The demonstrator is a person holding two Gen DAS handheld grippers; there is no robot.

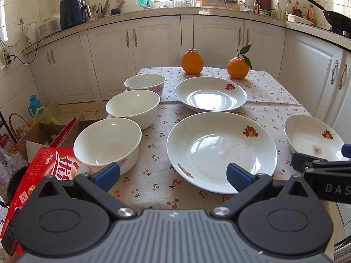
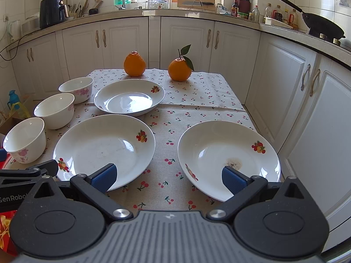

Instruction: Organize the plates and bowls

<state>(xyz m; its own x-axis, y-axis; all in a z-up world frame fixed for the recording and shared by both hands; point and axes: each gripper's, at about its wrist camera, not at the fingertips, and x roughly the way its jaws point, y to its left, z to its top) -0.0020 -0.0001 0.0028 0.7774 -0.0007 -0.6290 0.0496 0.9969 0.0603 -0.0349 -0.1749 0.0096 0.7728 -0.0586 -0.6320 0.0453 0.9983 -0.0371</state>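
From the left wrist view, the left claw (image 1: 173, 176) hangs wide open and empty above the near edge of the cherry-print surface (image 1: 158, 153), with three bowls (image 1: 107, 144) lined up along the left side, a near plate (image 1: 221, 151) straight ahead, a far plate (image 1: 210, 94) behind it, and a right plate (image 1: 311, 138) beside the other claw's tip. From the right wrist view, the right claw (image 2: 169, 178) is likewise spread open and holds nothing, its blue fingers (image 2: 103, 178) over the near rims of the near plate and right plate, while two oranges (image 2: 134, 64) sit at the far edge.
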